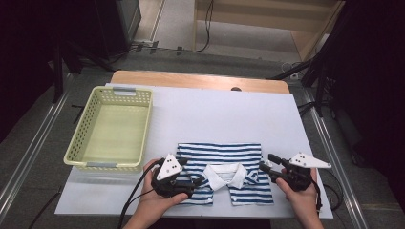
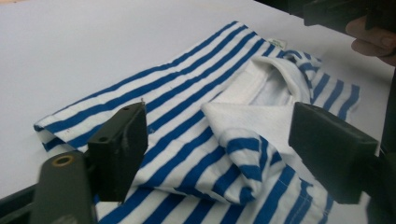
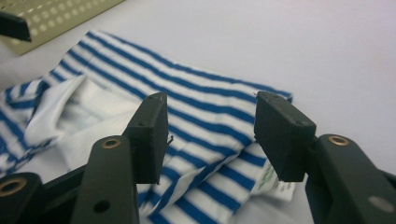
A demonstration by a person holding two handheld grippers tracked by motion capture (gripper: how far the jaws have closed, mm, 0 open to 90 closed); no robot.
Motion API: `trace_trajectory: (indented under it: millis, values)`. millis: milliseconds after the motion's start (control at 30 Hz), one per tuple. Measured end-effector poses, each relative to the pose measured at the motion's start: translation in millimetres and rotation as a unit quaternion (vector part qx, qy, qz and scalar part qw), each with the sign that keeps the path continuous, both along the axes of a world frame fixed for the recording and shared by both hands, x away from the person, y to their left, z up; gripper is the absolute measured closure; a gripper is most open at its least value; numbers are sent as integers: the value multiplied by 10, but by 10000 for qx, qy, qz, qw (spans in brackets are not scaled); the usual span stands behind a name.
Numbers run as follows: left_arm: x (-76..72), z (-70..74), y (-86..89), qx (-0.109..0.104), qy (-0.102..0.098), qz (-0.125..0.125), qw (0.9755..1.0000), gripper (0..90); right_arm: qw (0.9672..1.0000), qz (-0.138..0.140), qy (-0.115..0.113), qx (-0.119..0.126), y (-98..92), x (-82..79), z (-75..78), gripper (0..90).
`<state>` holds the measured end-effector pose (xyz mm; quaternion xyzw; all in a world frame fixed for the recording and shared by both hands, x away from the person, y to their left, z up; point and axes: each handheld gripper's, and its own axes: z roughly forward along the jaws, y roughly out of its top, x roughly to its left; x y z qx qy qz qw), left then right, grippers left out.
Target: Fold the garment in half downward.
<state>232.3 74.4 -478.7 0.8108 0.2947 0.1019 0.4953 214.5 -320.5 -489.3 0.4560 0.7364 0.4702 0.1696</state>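
Observation:
A folded blue-and-white striped shirt [image 1: 224, 162] with a white collar lies flat near the front edge of the white table top [image 1: 215, 109]. My left gripper [image 1: 198, 180] sits at the shirt's left front side, its jaws open. In the left gripper view the shirt [image 2: 187, 107] and its collar lie between and beyond the wide-apart jaws of that gripper [image 2: 224, 144], with no pad pressing on cloth. My right gripper [image 1: 266, 162] is at the shirt's right edge. In the right gripper view that gripper [image 3: 210, 130] stands open over the striped fabric [image 3: 201, 98].
A pale yellow perforated basket [image 1: 79, 138] stands on the table's left side, with nothing in it; its corner [image 3: 56, 18] appears in the right gripper view. A wooden table edge runs along the back. The floor and dark equipment surround the table.

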Motion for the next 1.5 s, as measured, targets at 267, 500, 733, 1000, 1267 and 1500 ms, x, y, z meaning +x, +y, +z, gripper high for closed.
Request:
trace_trajectory:
  millis: [267, 500, 733, 1000, 1267, 1500]
  values:
    - [248, -17, 10, -119, 218, 25, 9997, 44, 9986, -315, 349, -229, 5, 444, -42, 540]
    - [424, -72, 17, -56, 365, 293, 9989, 70, 9965, -455, 572, -398, 22, 714, -158, 567]
    - [473, -109, 22, 28, 428, 358, 9984, 91, 9950, -444, 804, -405, -4, 852, -289, 608]
    - [523, -134, 22, 53, 491, 487, 9976, 115, 9926, -391, 933, -673, 52, 874, -348, 670]
    - [572, -144, 31, 10, 577, 561, 9968, 134, 9923, -348, 919, -751, 50, 858, -340, 845]
    - [648, -172, -24, 138, 725, 773, 9943, 151, 9930, -446, 865, -665, -10, 878, -332, 858]
